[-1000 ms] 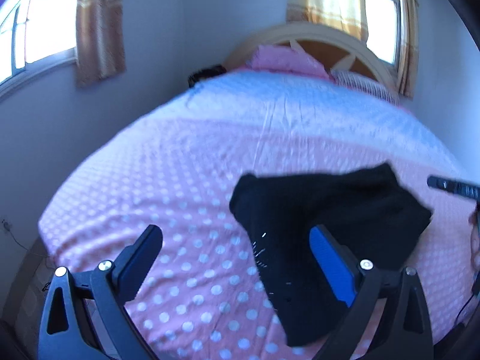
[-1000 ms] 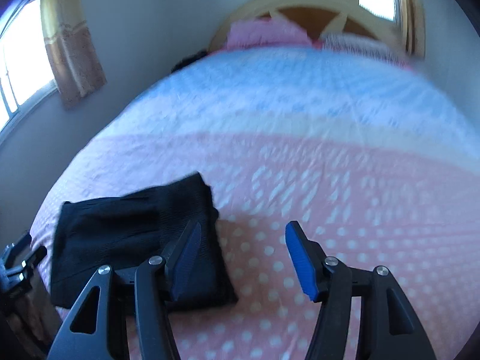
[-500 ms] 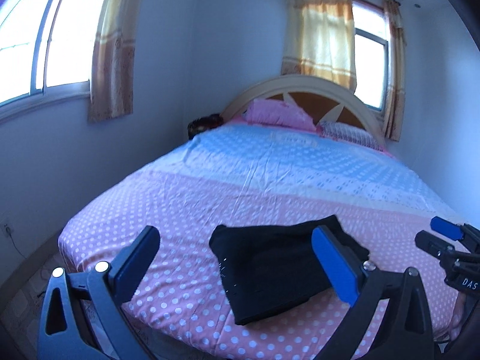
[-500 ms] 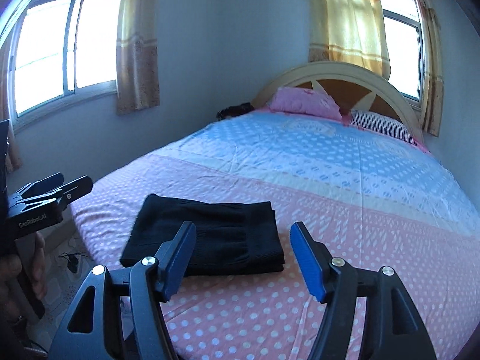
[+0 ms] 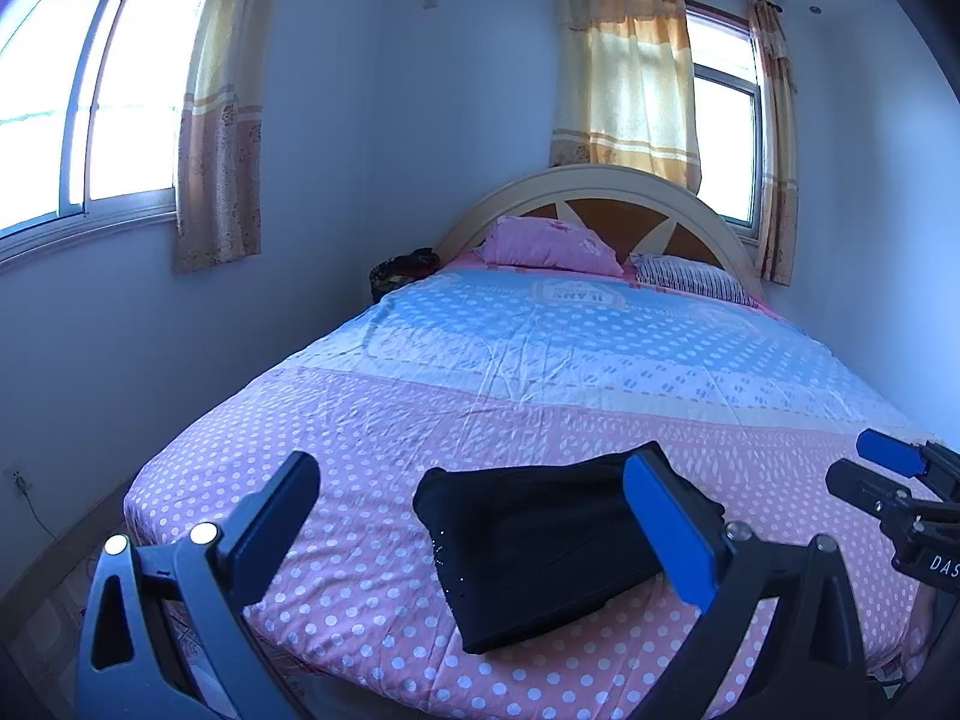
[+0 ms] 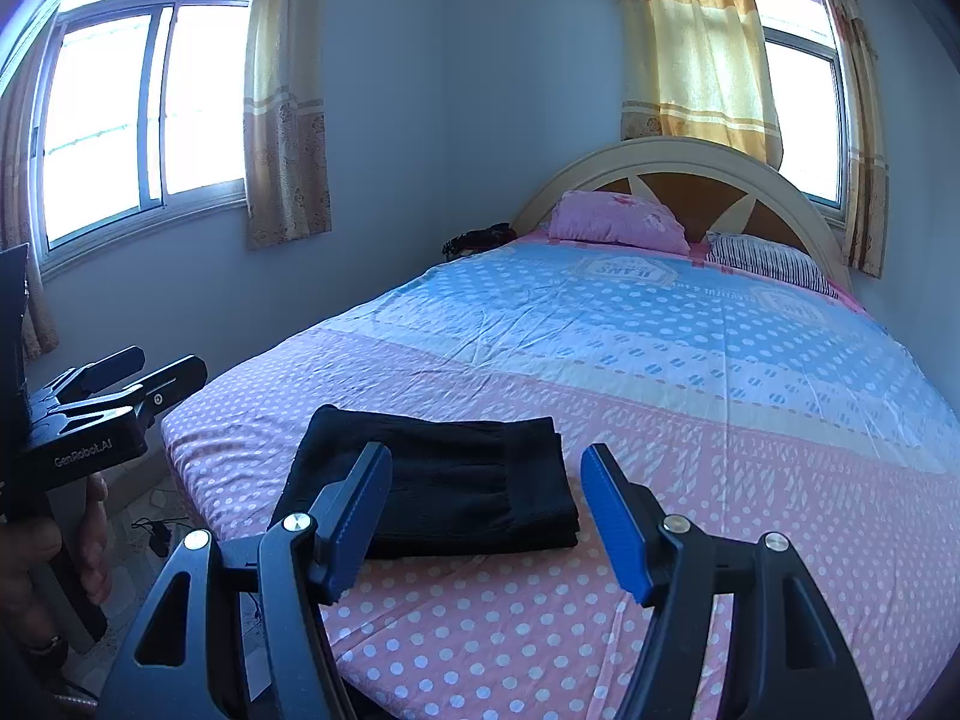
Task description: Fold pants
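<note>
Pants: black pants [image 5: 540, 546] are seen folded into a flat, compact stack, lying on the pink dotted part of the bed near its foot edge; placed lower centre in the left wrist view and lower centre-left in the right wrist view [image 6: 444, 480].
Fold: several layers are shown stacked at the right edge of the pants in the right wrist view; a line of small pale specks is seen along their left edge in the left wrist view.
Left gripper: the left gripper [image 5: 474, 516] is held with jaws spread wide, nothing between them; it is kept off the bed, with the pants seen past and between the blue pads. It also appears at the left edge of the right wrist view [image 6: 114, 384], where it is gripped by a hand [image 6: 36, 564].
Right gripper: the right gripper [image 6: 486, 498] is held with jaws apart and empty, clear of the cloth; its tips appear at the right edge of the left wrist view [image 5: 882, 468].
Bed: the bed [image 5: 540, 372] is covered by a sheet, pink with white dots toward the foot and blue toward the head.
Pillows: a pink pillow [image 5: 549, 246] and a striped pillow [image 5: 690, 279] are laid side by side against the headboard [image 5: 594, 180].
Room: curtains [image 5: 627, 72] are hung at two windows; a dark bundle [image 5: 402, 270] is seen in the corner beside the bed head.
</note>
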`<state>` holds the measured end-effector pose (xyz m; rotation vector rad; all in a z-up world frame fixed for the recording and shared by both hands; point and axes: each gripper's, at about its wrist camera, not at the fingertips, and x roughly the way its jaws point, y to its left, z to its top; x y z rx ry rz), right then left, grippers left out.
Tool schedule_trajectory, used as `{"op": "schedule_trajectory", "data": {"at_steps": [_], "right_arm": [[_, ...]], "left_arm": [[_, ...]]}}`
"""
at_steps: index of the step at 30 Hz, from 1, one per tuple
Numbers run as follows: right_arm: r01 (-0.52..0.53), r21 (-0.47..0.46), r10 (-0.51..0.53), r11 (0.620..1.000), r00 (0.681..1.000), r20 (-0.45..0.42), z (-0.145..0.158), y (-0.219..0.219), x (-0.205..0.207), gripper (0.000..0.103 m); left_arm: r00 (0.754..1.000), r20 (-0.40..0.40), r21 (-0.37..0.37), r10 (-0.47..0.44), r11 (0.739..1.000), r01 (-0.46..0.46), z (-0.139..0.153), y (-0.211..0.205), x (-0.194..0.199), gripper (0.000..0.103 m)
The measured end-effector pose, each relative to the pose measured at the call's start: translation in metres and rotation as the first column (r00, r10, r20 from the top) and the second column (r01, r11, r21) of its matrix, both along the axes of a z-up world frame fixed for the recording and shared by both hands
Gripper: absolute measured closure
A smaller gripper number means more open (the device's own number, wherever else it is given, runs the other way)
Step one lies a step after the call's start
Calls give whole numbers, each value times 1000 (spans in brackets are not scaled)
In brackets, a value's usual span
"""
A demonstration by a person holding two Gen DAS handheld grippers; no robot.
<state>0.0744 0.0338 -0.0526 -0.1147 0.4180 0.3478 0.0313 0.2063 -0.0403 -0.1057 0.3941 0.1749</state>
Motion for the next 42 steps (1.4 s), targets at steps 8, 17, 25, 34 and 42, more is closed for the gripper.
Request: {"op": "schedule_trajectory", "data": {"at_steps": [8,17,25,34,42], "right_arm": [[0,5,0,1000,1000,-5,-2,-2,0,36],[1,8,-1,1000,1000,-4,-3,-2,0,36],[4,8,-4,1000,1000,-10,-6,-2,1,36],[14,9,-13,1000,1000,-15,-9,0,0,36],[16,21,-16,1000,1000,-4,-8,-1,-1,36]], "left_arm": [[1000,-11,6,4,1000,-4,-3,-3,1,0],[1000,-18,16,-1,1000,1,-4,-6,1,0],[1000,-24,26,-2,1000,3,-4,-8,1,0],[1000,-28,30,-5,1000,6,-6,-9,2,0],[999,-35,47,-9,999,11,-8,-12,4,0]]}}
